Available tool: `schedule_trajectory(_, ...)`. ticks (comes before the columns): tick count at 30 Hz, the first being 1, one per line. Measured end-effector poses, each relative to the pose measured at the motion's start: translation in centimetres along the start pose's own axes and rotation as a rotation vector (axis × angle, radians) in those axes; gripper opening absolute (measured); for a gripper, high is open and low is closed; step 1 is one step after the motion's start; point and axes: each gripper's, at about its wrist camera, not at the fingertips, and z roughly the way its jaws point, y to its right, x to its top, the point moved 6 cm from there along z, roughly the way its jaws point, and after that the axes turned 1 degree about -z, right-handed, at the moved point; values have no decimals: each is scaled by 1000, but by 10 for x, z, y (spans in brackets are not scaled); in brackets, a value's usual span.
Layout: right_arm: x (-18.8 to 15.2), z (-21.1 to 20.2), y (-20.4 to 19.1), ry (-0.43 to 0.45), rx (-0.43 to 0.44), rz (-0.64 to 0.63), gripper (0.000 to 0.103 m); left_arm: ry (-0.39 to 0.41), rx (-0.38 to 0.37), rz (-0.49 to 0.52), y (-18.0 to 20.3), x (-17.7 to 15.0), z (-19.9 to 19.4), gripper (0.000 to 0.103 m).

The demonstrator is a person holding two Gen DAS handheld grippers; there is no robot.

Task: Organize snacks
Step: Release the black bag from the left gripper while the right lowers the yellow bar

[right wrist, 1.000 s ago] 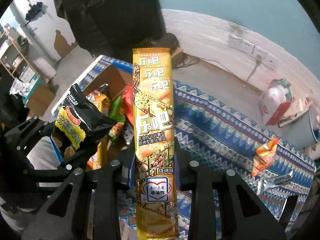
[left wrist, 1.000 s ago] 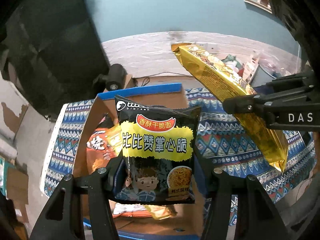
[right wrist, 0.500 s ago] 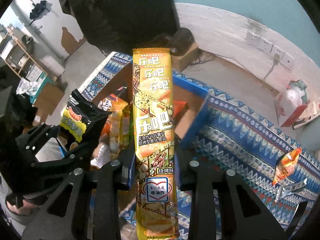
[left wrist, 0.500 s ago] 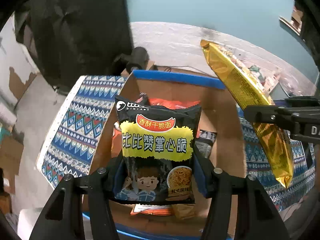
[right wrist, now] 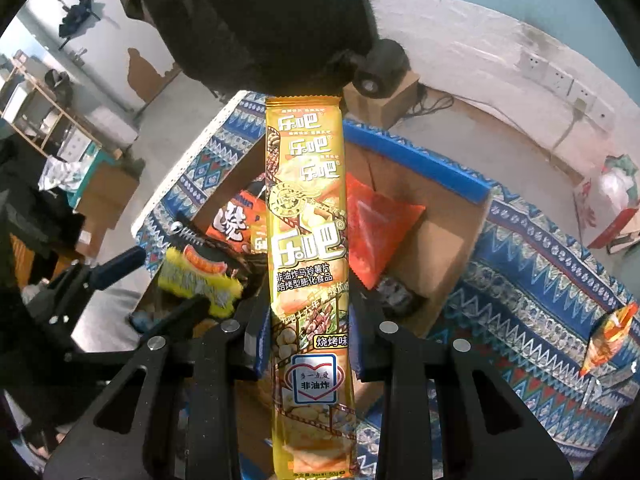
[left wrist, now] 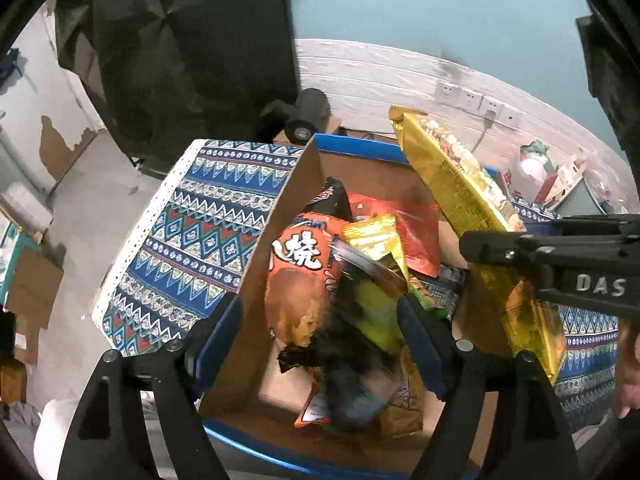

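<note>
Snacks: blurred black packet (left wrist: 360, 320) between opening left fingers (left wrist: 420, 336); right fingers (right wrist: 258, 336) clamp gold packet (right wrist: 308, 248).

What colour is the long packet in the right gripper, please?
Golden yellow long packet, clearest in the right wrist view.

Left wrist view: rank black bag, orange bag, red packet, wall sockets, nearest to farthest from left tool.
1. Black bag, blurred, between the opening jaws of the left tool.
2. Orange bag, just beyond, left.
3. Red packet, deeper in the box.
4. Wall sockets, far wall.
</note>
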Motion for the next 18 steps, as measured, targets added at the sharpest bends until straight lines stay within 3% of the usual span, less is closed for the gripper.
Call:
schedule_trajectory(15,2,8,-5,-7,-8,31,37,19,23,17,1,3,-9,81)
schedule_trajectory(18,0,-3,2,11,-26,33,46,22,16,27,7,3,-10,81)
